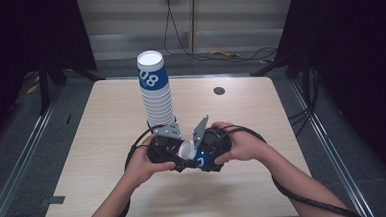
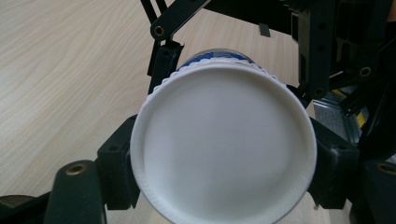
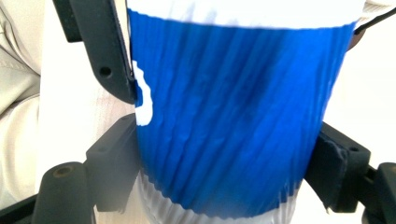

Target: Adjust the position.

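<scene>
the left gripper (image 1: pixel 176 157) and the right gripper (image 1: pixel 206 155) meet above the near middle of the table, both pinching the same paper cup (image 1: pixel 190 151), which lies on its side between them, lifted off the wood. in the left gripper view the cup's white base (image 2: pixel 223 144) faces the camera, and the two black jaws press on its rim from either side. in the right gripper view the cup's blue ribbed wall (image 3: pixel 233 116) stands between the jaws, which press on it left and right; a jaw of the other gripper crosses the upper left of that view and touches the same wall. just behind the grippers, a tall stack of cups (image 1: pixel 156 90) stands upside down on the table, white with a blue band and white numerals on the topmost one; the stack leans a little and its foot is just behind the left gripper. the table (image 1: pixel 261 120) is pale wood-grain with rounded corners and a small dark round cap (image 1: pixel 219 90) set into its far right part. around it lie grey floor (image 1: pixel 18 147), metal rails at both sides, dark curtains, and cables (image 1: pixel 218 52) trailing along the pale back wall.
</scene>
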{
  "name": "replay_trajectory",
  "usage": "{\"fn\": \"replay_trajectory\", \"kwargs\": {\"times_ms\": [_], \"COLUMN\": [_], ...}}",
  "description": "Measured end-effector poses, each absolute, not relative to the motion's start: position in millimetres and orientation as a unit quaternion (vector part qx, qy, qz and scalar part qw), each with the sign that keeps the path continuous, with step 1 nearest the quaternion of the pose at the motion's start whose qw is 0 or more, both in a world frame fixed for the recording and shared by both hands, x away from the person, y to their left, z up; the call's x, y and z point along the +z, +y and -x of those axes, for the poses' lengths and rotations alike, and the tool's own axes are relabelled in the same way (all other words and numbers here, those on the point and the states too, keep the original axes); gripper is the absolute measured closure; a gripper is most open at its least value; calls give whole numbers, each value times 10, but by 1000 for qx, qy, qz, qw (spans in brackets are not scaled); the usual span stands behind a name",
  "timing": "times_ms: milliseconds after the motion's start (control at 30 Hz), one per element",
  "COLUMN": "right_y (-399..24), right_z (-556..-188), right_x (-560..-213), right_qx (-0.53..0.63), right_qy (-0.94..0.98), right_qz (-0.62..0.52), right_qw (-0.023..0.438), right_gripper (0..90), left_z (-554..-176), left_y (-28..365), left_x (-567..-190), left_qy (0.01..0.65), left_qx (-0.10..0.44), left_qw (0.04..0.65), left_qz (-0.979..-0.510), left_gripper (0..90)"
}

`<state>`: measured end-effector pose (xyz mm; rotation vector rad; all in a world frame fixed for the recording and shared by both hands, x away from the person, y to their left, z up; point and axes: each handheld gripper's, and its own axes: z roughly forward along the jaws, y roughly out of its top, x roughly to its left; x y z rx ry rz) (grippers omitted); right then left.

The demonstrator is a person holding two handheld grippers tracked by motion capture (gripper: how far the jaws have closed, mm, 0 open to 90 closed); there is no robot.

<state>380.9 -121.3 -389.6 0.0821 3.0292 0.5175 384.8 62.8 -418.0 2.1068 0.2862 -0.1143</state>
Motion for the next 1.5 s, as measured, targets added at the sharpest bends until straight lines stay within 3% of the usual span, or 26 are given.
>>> {"fn": "replay_trajectory", "kwargs": {"times_ms": [367, 767, 1500], "right_y": [-1237, -1319, -1590], "right_z": [-3794, -3809, -3818], "right_x": [-3897, -3910, -4004], "right_qx": [186, 225, 295], "right_qy": [982, 971, 947], "right_qz": [-29, -75, -123], "right_qw": [32, 26, 39], "right_gripper": [201, 134, 132], "left_z": [-3824, -3828, -3860], "left_y": [651, 693, 872], "left_x": [-4156, -4134, -4090], "left_qy": [114, 116, 138], "left_qx": [-42, -36, -24], "left_qw": [485, 488, 500], "left_qz": [-866, -864, -854], "left_gripper": [274, 274, 272]}}
